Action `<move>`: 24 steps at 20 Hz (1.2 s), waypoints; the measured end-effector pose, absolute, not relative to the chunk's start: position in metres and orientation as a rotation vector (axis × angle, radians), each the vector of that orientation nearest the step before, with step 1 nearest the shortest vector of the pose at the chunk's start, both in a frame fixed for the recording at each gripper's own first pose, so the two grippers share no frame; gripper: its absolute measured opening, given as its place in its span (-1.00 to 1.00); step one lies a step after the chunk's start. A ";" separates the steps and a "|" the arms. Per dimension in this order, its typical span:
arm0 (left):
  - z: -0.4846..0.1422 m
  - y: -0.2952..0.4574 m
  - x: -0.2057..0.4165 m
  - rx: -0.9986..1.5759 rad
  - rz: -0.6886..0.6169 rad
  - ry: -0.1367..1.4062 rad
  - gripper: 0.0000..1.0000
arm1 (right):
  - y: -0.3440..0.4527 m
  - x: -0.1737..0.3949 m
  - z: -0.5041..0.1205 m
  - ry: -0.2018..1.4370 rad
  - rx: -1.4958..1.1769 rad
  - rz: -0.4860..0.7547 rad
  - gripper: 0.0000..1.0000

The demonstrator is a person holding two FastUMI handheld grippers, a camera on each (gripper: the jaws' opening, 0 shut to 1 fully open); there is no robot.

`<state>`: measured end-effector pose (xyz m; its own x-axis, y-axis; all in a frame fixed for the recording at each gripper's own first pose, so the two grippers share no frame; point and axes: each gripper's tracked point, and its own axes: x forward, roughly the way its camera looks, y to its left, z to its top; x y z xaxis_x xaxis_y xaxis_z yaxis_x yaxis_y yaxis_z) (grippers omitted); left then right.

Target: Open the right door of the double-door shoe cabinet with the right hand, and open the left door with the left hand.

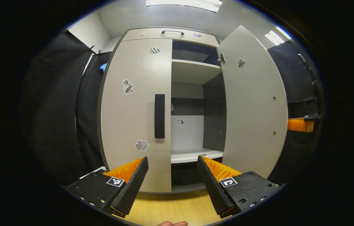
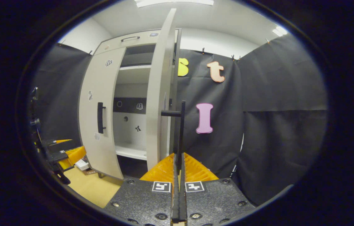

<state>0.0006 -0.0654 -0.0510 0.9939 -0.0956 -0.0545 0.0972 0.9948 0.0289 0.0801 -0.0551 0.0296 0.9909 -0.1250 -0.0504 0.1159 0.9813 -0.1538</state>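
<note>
one door, the right door, stands swung out with the right gripper clamped on its handle, while the left gripper, fingers apart, could slip off the shut left door's handle if misaligned.

A staged recording booth: black cloth walls, ceiling light panels, and a sticker-marked shoe cabinet.

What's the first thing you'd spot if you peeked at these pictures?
The tall shoe cabinet with its right door swung wide open, showing pale shelves inside. The left door is shut, its black handle straight ahead of the open left gripper. The right gripper pinches the right door's handle.
</note>
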 end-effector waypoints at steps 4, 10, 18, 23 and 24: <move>-0.047 -0.052 0.007 0.014 -0.065 0.037 0.89 | 0.011 0.053 0.046 -0.004 -0.092 0.021 -0.93; -0.019 -0.041 0.032 0.004 -0.081 0.028 0.89 | 0.050 0.105 0.037 0.032 -0.067 0.045 -0.93; 0.015 -0.040 0.087 0.061 -0.076 -0.019 0.89 | 0.042 0.133 0.036 -0.014 -0.001 -0.047 0.24; 0.016 -0.046 0.131 0.070 -0.064 0.005 0.89 | 0.037 0.123 0.045 -0.057 -0.025 -0.055 0.51; 0.015 -0.047 0.139 0.077 -0.061 0.010 0.90 | 0.038 0.121 0.045 -0.061 -0.027 -0.048 0.51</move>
<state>0.1392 -0.0475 0.0152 0.9981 -0.0602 -0.0122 0.0610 0.9952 0.0770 0.1209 0.0384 0.0455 0.9970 -0.0476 0.0611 0.0492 0.9985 -0.0258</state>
